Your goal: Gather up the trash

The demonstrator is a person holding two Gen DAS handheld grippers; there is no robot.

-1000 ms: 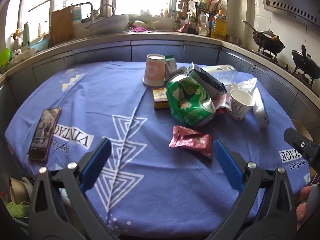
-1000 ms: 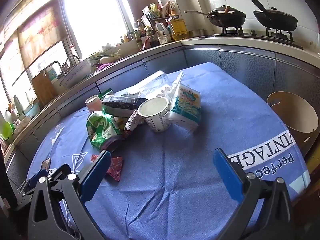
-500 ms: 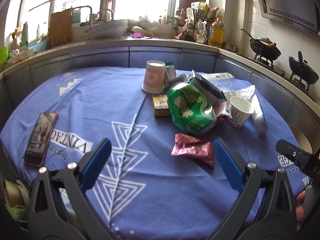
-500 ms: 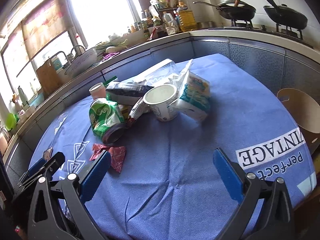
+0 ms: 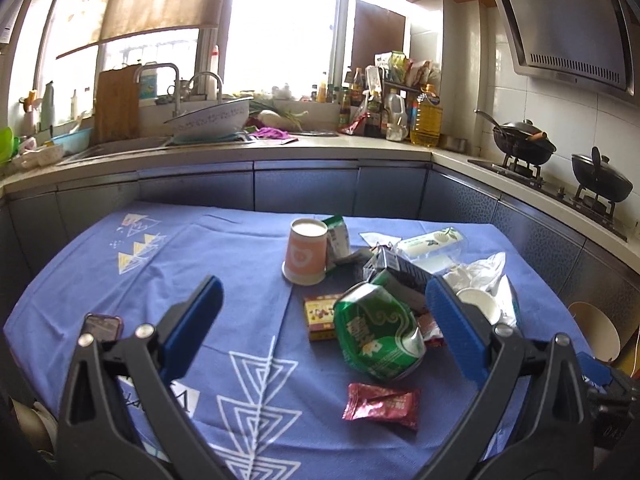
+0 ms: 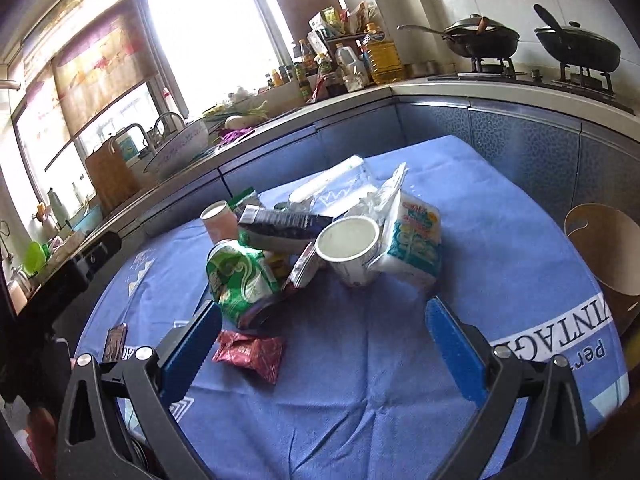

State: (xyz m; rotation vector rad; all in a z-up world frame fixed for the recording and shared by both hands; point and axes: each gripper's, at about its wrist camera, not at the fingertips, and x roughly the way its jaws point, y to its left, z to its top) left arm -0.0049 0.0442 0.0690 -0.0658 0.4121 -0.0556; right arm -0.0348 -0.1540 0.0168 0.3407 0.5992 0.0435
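A heap of trash lies on the blue tablecloth [image 5: 224, 264]: a crushed green can [image 5: 376, 336] [image 6: 240, 280], a red wrapper [image 5: 382, 400] [image 6: 250, 354], an orange paper cup [image 5: 306, 250] [image 6: 218, 220], a white paper cup [image 5: 480, 306] [image 6: 350, 248], a small red-yellow box [image 5: 320, 318], a dark carton [image 6: 280, 226], a tissue pack [image 6: 414, 240] and clear plastic [image 5: 432, 242]. My left gripper [image 5: 320, 328] is open and empty, above the table's near edge. My right gripper [image 6: 320, 344] is open and empty, near the wrapper.
A phone [image 5: 102, 326] lies at the table's left edge. A brown bin [image 6: 608, 252] [image 5: 592, 330] stands beside the table's right side. Kitchen counter, sink [image 5: 208, 120] and stove with pans [image 6: 576, 48] wrap around behind.
Both grippers have tilted upward and lifted slightly, so the trash sits lower in each view. The right one has come closer to the heap. Nothing on the table has moved.
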